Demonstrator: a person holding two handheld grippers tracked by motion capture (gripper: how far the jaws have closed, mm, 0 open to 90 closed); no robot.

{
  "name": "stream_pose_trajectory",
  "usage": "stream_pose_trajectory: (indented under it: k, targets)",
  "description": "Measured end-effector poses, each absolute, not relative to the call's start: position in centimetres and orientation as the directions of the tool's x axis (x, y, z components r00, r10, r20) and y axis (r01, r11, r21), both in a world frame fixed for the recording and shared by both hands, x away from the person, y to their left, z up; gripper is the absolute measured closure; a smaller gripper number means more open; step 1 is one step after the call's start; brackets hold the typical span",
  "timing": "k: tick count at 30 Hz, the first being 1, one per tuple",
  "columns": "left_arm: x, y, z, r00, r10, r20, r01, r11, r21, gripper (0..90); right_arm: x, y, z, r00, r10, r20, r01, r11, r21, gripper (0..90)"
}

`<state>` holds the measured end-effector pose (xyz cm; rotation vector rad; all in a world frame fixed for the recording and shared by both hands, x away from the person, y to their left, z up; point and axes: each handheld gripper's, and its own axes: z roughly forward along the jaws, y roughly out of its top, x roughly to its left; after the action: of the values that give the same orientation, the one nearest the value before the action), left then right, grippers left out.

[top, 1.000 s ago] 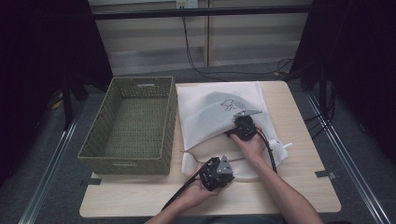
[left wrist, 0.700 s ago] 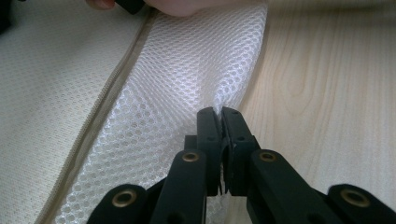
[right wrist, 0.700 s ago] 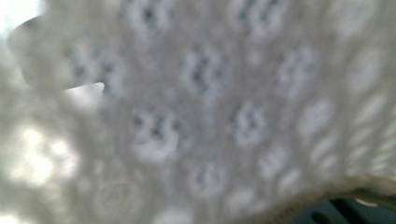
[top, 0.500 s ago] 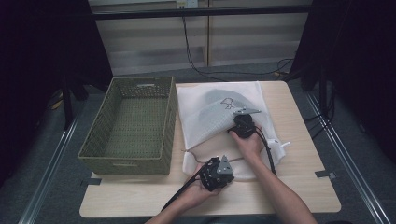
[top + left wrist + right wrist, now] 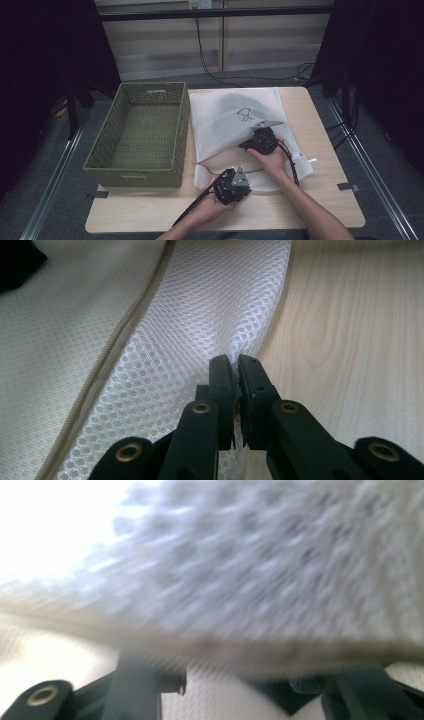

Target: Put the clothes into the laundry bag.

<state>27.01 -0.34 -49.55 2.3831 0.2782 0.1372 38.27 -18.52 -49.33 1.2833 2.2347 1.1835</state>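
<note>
the left gripper (image 5: pixel 235 365) is pinching the mesh laundry bag (image 5: pixel 225 120) (near edge); the right gripper (image 5: pixel 252 145) fingers have just been opening, spread around the bag's opening, which risks slipping free.

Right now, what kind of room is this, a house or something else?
Probably a lab or recording studio, not a house: black curtains hang around a lone wooden table, cables trail across the floor, and metal rails run beside it.

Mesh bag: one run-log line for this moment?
left gripper: shut on mesh bag edge | right gripper: jaws just opening, over bag's zipper edge, bag not gripped | wicker basket: beside bag | table
</note>
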Motion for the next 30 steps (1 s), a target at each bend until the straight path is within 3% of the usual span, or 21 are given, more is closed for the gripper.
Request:
stream_pose_trajectory:
  k: [9,11,14,15,22,30]
  targets:
    - [26.9,-0.6,-49.8,0.964,0.266,-0.022,0.203,-0.677,0.708,85.6,34.9,-21.0,-47.4,-0.634,0.762,0.133,0.537,0.309,0.785,49.4]
    - [27.2,-0.6,-49.6,0.973,0.229,0.004,0.165,-0.711,0.683,85.6,34.0,-21.9,-47.1,-0.647,0.752,0.125,0.526,0.322,0.787,52.0]
    - [26.9,-0.9,-49.7,0.967,0.255,-0.024,0.199,-0.689,0.697,85.5,32.5,-23.5,-46.9,-0.65,0.75,0.123,0.523,0.324,0.788,53.1]
    - [27.2,-0.9,-49.6,0.975,0.222,0.0,0.163,-0.713,0.682,85.5,32.0,-24.1,-46.9,-0.649,0.752,0.118,0.524,0.329,0.786,53.9]
    - [27.0,-1.0,-49.6,0.97,0.238,-0.042,0.201,-0.698,0.688,81.4,30.3,-28.8,-46.0,-0.576,0.807,0.131,0.537,0.253,0.805,52.7]
    - [27.2,1.1,-47.6,0.951,0.29,-0.104,0.266,-0.602,0.753,67.4,30.4,-33.4,-45.8,-0.483,0.866,0.131,0.564,0.193,0.803,48.3]
